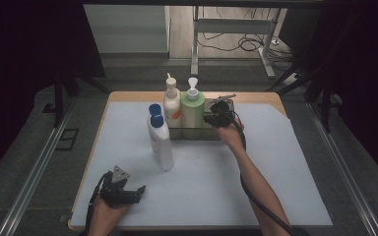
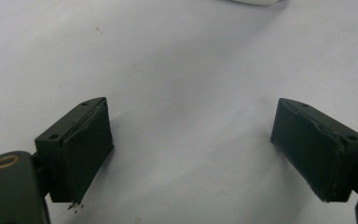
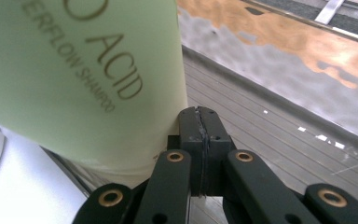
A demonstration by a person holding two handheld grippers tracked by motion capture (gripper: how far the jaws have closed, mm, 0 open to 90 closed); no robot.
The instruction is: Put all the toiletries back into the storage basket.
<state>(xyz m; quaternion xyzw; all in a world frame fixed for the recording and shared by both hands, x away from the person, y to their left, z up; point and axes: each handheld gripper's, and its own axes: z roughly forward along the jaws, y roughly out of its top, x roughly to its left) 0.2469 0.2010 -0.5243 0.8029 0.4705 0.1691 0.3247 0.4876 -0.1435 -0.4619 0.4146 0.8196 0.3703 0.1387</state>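
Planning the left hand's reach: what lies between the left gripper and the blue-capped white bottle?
Bare white table cover lies between left gripper and white bottle, per the high view.

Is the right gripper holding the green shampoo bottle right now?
No, the right gripper has its jaws shut together on nothing, beside the green shampoo bottle.

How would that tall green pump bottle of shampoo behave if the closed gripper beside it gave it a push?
The tall green pump bottle stands upright in a shiny metal tray, and being narrow for its height it would probably tip rather than slide. Its smooth plastic wall looks slippery. The right gripper, jaws pressed together, sits low by its base, so a push there might scoot it toward the white orange-labelled pump bottle.
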